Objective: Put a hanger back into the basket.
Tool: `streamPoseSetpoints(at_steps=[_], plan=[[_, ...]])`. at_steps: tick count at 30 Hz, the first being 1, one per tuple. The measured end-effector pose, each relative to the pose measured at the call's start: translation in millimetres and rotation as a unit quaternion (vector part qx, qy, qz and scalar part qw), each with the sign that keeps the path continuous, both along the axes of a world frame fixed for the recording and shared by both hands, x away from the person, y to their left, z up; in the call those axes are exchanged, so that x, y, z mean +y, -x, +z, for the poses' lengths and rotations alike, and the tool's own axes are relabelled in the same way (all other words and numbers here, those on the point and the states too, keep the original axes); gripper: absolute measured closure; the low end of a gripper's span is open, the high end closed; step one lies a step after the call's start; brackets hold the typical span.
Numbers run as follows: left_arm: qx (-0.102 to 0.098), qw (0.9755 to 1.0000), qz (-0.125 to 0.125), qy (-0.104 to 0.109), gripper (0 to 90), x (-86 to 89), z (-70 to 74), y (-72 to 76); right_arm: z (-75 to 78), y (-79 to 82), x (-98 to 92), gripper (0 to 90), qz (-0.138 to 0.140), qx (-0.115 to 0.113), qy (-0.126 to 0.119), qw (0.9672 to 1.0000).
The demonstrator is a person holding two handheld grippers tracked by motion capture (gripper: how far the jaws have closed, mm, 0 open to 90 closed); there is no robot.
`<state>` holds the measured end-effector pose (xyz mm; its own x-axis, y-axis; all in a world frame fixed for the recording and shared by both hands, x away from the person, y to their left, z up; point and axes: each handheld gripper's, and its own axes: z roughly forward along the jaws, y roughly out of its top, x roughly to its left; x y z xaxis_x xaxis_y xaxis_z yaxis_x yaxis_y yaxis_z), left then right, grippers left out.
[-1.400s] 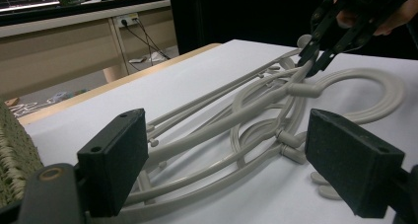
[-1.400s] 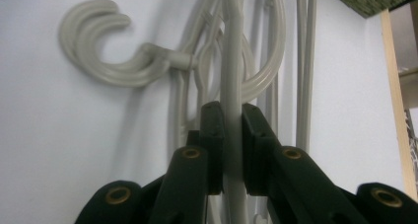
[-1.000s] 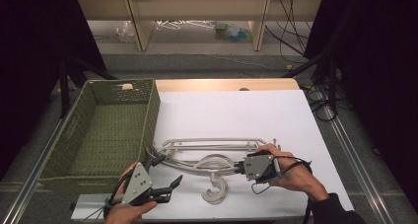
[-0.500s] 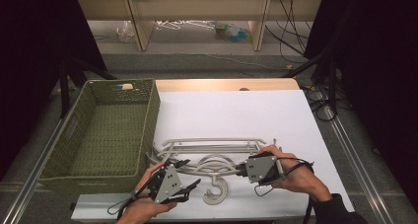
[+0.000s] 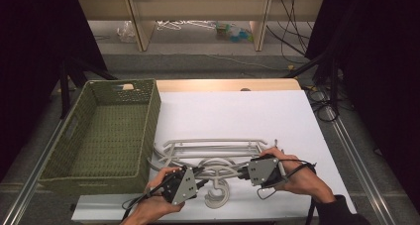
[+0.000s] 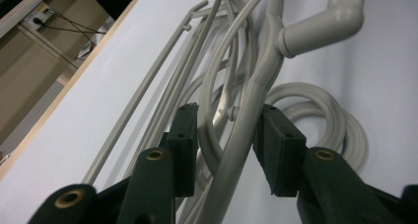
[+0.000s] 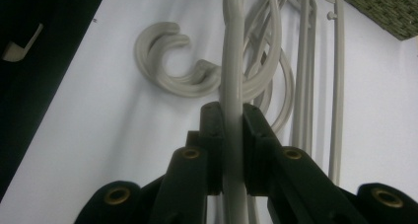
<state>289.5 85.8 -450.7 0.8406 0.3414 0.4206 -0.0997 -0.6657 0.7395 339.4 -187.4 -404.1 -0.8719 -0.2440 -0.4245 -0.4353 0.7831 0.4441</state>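
The hangers lay longways across the surface, btw both claws. R claw pinched one arm tight; L claw, just closing, had arms inside but wasn't squeezing yet.

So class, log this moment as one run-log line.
left gripper: closing around hangers, gap remains | right gripper: clamped on hanger arm | basket: beside

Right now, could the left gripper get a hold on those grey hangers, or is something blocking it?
Probably yes. The left gripper already has bars of the grey hangers between its jaws, which have just been closing, with a small gap left on one side. Nothing blocks it; the right gripper clamps another bar farther along.
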Motion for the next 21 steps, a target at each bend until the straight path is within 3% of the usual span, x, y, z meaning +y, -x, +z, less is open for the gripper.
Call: streamPoseSetpoints(at_steps=[2, 4, 7, 11, 14, 15, 17, 18, 19, 21], plan=[[-0.002, 1.0, -0.001, 0.0, 66.1, -0.6, 0.2, 0.0, 0.0, -0.4, 0.0, 81.6, 0.001, -0.002, -0.001, 1.0], [-0.011, 0.9994, -0.018, -0.028, 69.1, -1.7, 5.6, 1.3, -0.2, -0.7, -0.4, 80.9, -0.007, 0.004, -0.001, 1.0], [-0.019, 0.9984, -0.036, -0.038, 74.5, -2.7, 15.3, 2.5, 1.4, -0.3, -2.9, 80.3, -0.019, 0.011, -0.005, 0.9997], [-0.018, 0.9978, -0.046, -0.046, 77.1, -3.1, 20.5, 3.3, 5.9, -1.2, -5.2, 78.8, -0.023, 0.002, -0.026, 0.9994], [-0.005, 0.9981, -0.048, -0.039, 78.5, -3.4, 23.7, 3.1, 8.4, -2.3, -5.3, 76.7, -0.031, -0.006, -0.036, 0.9988], [0.015, 0.9984, -0.046, -0.03, 78.8, -3.9, 25.8, 3.5, 8.7, -2.0, -5.5, 75.7, -0.04, 0.0, -0.041, 0.9983], [0.019, 0.9986, -0.044, -0.025, 78.9, -3.7, 27.1, 2.8, 10.2, -2.7, -5.4, 74.1, -0.043, -0.005, -0.044, 0.9981], [0.041, 0.9985, -0.034, -0.011, 79.0, -2.6, 29.6, 1.2, 10.5, 0.1, -5.9, 65.8, -0.072, 0.027, -0.06, 0.9953], [0.041, 0.9985, -0.034, -0.011, 79.1, -2.6, 29.6, 1.2, 10.5, 0.1, -5.9, 65.8, -0.072, 0.027, -0.06, 0.9953], [0.076, 0.9969, -0.016, 0.013, 79.2, -1.2, 31.9, 0.5, 13.4, -2.2, -6.5, 62.5, -0.087, 0.015, -0.073, 0.9935]])
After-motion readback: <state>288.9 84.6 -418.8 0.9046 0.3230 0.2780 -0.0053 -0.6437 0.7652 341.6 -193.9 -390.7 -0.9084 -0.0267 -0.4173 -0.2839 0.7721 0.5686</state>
